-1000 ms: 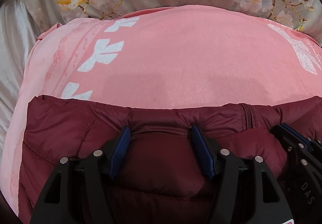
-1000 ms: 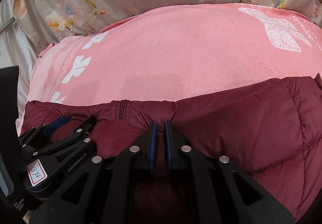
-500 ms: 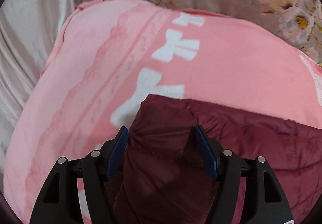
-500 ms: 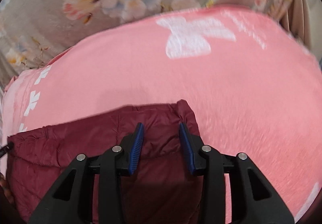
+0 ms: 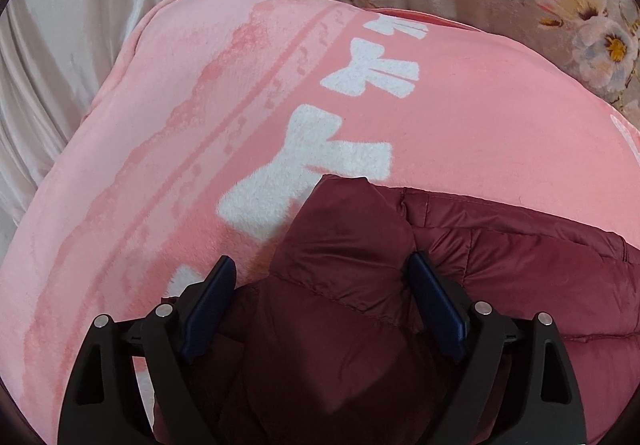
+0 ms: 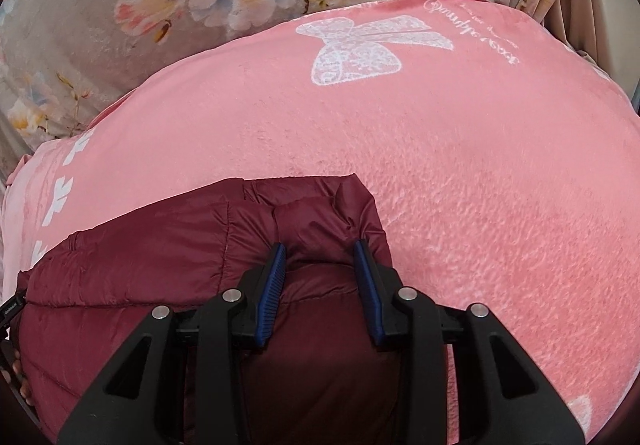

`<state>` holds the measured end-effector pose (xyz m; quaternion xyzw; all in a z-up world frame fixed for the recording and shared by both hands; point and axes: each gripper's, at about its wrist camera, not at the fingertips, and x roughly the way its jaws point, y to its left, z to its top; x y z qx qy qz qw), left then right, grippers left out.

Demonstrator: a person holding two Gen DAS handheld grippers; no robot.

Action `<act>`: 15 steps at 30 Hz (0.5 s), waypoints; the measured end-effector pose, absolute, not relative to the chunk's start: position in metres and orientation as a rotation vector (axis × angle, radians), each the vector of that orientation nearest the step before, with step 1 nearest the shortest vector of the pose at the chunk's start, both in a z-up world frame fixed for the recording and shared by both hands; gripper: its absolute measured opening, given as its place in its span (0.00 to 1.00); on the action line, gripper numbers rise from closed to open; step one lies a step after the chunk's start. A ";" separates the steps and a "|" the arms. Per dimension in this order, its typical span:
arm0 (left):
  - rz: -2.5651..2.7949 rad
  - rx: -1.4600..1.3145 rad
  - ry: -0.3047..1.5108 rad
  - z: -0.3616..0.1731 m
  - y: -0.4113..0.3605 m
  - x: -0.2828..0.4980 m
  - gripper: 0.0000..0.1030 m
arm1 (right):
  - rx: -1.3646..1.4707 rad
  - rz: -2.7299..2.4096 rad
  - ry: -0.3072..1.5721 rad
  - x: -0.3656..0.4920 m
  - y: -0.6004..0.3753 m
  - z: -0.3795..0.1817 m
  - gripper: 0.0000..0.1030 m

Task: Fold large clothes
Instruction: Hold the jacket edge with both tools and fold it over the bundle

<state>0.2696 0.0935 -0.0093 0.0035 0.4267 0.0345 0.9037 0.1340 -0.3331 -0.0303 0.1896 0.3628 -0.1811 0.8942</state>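
A dark red quilted puffer jacket [image 5: 500,245] lies on a pink blanket [image 5: 200,125] with white bow prints. My left gripper [image 5: 322,271] is open, its blue-padded jaws straddling the jacket's left corner. In the right wrist view the jacket [image 6: 160,245] fills the lower left. My right gripper [image 6: 320,257] is open, jaws on either side of the jacket's right corner fold, not pinching it.
The pink blanket [image 6: 440,165] covers a bed; a large white bow print [image 6: 360,49] lies far right. Grey floral fabric [image 6: 160,5] runs along the back. White satin cloth [image 5: 52,45] lies at the left.
Both grippers moved apart from the jacket's middle to its outer corners. The right gripper, shut on the jacket edge a second ago, has opened. The left stayed open.
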 end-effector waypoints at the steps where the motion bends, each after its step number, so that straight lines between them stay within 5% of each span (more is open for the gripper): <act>1: 0.075 0.014 0.878 -0.009 0.092 0.269 0.85 | 0.393 -0.376 0.751 0.134 -0.333 -0.031 0.33; 12: 0.096 0.030 0.854 -0.008 0.089 0.270 0.84 | 0.398 -0.397 0.731 0.133 -0.334 -0.030 0.34; 15: 0.110 0.062 0.834 0.010 0.082 0.253 0.73 | 0.348 -0.419 0.682 0.116 -0.315 -0.008 0.36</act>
